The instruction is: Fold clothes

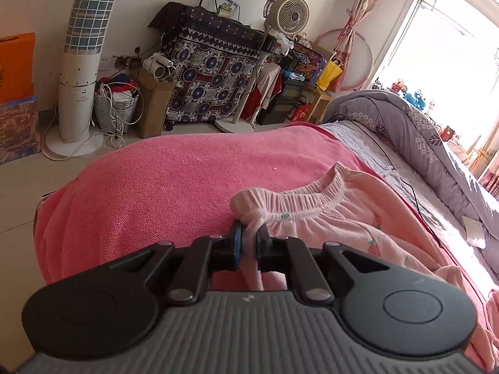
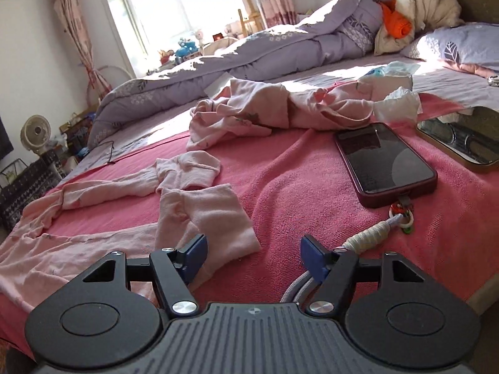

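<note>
Pale pink trousers with small strawberry prints (image 1: 336, 218) lie on a pink towel blanket (image 1: 174, 180) on the bed. My left gripper (image 1: 250, 233) is shut on the corner of their elastic waistband, cloth bunched between the blue pads. In the right wrist view the trouser legs (image 2: 103, 215) stretch from the left toward me, and the near cuff (image 2: 215, 218) lies just ahead of the left finger. My right gripper (image 2: 252, 249) hangs open above the blanket (image 2: 293, 187), nothing between its fingers. A crumpled pink top (image 2: 274, 109) lies farther back.
A phone in a dark red case (image 2: 383, 162) with a braided strap (image 2: 371, 237) lies right of the right gripper. A mirror tray (image 2: 461, 140), tissues (image 2: 396, 103) and a rolled lilac quilt (image 2: 280, 46) lie beyond. On the floor past the bed stand a tower fan (image 1: 81, 62) and a basket (image 1: 115, 106).
</note>
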